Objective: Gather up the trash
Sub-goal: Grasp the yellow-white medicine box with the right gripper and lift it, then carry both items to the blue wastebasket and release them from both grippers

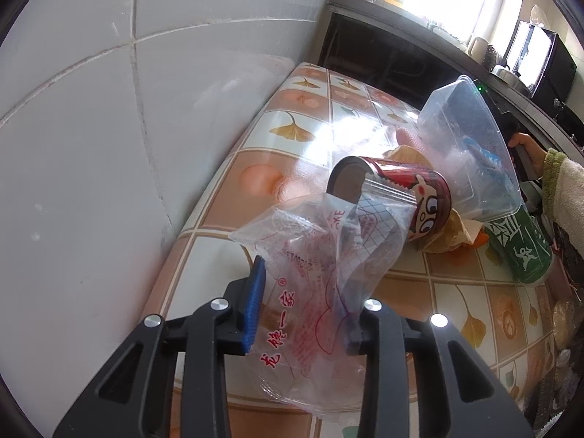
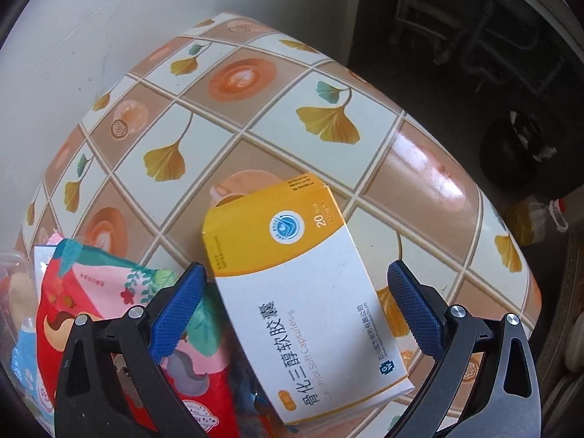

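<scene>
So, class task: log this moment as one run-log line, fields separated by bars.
left gripper: shut on clear plastic bag | right gripper: open over medicine box | table: red can lying

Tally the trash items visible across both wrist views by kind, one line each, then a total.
Cans: 2 (red can, green can)
Clear bags: 1 (bag)
Clear tubs: 1 (tub)
Boxes: 1 (box)
Wrappers: 1 (wrapper)
Total: 6

Left wrist view looked down along its fingers, close over the tablecloth [image 1: 292, 127] toward a tiled wall [image 1: 109, 109]. Right wrist view faced steeply down, near. Shared the same ginkgo-patterned cloth.
</scene>
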Action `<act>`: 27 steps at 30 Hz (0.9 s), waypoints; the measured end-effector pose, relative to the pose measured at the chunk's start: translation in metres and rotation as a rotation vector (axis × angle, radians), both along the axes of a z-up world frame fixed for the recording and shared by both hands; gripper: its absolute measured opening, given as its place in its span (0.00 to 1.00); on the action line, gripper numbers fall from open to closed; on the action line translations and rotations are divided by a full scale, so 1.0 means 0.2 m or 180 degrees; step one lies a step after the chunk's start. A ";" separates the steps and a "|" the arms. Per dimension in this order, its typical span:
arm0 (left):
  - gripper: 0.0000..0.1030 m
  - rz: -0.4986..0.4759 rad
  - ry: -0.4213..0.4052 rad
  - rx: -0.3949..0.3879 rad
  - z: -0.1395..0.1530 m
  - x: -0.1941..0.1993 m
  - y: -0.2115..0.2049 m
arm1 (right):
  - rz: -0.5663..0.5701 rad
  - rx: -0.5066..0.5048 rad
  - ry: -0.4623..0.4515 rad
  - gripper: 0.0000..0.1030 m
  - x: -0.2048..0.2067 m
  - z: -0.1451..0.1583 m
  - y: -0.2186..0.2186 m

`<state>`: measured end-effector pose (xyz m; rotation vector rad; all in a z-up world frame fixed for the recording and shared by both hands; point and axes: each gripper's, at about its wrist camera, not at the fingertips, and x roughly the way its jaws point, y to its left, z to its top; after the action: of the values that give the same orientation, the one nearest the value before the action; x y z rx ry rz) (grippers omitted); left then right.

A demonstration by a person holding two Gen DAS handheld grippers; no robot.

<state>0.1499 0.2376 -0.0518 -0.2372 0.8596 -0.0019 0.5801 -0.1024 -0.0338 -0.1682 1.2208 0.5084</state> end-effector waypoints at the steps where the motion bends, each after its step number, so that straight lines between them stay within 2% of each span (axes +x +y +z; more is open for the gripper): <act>1: 0.31 -0.0008 -0.0016 -0.0003 0.00 -0.01 0.00 | -0.0042 0.0006 0.0044 0.91 0.01 -0.02 -0.01; 3: 0.31 -0.0029 -0.0040 -0.0012 0.00 -0.01 -0.01 | -0.0102 -0.0001 0.0086 0.76 0.03 -0.05 -0.01; 7: 0.31 -0.0002 -0.0078 -0.0052 0.01 -0.02 0.00 | -0.0288 0.0111 0.0001 0.75 0.03 -0.03 -0.07; 10: 0.30 0.0024 -0.0113 -0.0064 0.02 -0.04 0.02 | -0.0441 0.0100 -0.0169 0.75 0.00 0.04 -0.12; 15: 0.30 0.0140 -0.0188 -0.0016 0.06 -0.10 0.04 | -0.0822 0.0246 -0.0644 0.75 -0.13 0.31 -0.29; 17: 0.30 0.0196 -0.0224 0.0058 0.08 -0.12 0.04 | -0.0962 0.0305 -0.0870 0.74 -0.24 0.45 -0.37; 20: 0.30 0.0241 -0.0276 0.0012 0.11 -0.15 0.05 | -0.1128 0.0396 -0.1142 0.74 -0.43 0.61 -0.45; 24: 0.30 0.0231 -0.0434 0.0047 0.18 -0.21 0.02 | -0.1271 0.0505 -0.1374 0.74 -0.76 0.75 -0.49; 27: 0.30 0.0177 -0.0607 0.0111 0.25 -0.27 -0.01 | -0.1348 0.0557 -0.1459 0.74 -1.06 0.79 -0.50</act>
<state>0.0956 0.2350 -0.0011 -0.2245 0.6626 0.0418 0.3688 -0.2030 0.1250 0.1195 0.7289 0.1866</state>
